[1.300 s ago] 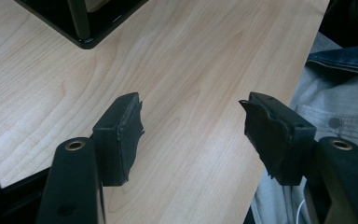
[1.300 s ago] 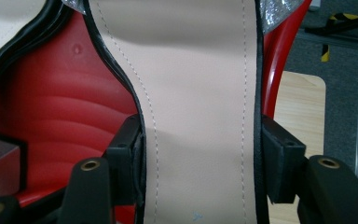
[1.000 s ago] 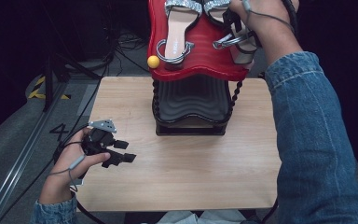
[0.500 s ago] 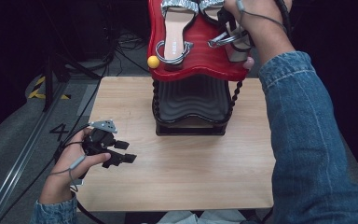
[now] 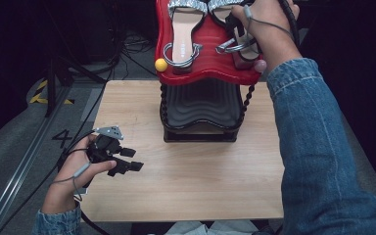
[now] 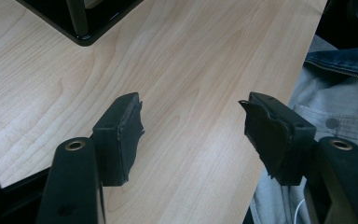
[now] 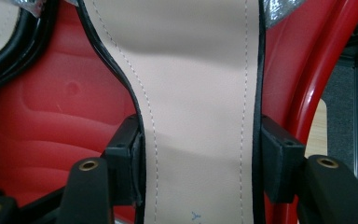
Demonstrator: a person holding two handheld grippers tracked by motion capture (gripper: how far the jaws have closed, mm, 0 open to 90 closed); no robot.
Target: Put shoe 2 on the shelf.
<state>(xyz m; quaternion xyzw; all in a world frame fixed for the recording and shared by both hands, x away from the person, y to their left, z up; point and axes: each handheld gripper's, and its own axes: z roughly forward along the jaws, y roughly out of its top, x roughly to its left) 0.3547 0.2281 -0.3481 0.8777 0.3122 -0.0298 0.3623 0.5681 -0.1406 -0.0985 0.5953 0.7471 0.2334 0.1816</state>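
Right gripper [image 7: 198, 161], top right of the high view, clamps the right sandal [image 7: 196, 93] on the red shelf [image 5: 210, 66]; left gripper [image 6: 191, 135] hangs apart, lower left.

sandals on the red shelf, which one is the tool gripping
The beige-insole sandal with the silver strap on the right side of the red plastic shelf: the right tool clamps its sole edges. The matching left sandal lies untouched.

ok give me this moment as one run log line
right gripper: shut on right sandal | sandal: on red shelf | left gripper: open, idle over table | left sandal: on shelf
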